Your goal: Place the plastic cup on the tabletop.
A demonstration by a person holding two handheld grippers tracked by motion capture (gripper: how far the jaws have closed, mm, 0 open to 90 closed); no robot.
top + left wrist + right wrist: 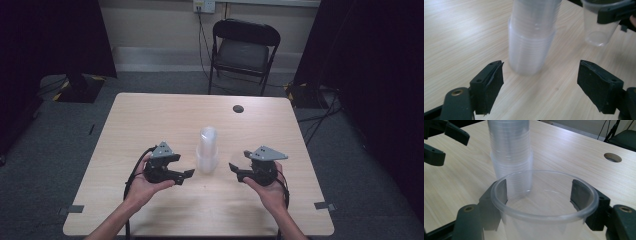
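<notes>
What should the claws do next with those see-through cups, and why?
Probably the right claw should set its single cup down on the table, off to one side. It already holds that cup by the rim, apart from the stack of cups. The left claw is open, with the stack just ahead of it, so it seems ready to steady the stack afterwards.

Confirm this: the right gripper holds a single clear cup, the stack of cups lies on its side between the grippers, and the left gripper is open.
Not quite. The stack of cups stands upright on the table, as the high view shows. The rest holds: the right gripper grips a single clear cup by its rim, and the left gripper is open, its jaws wide apart.
</notes>
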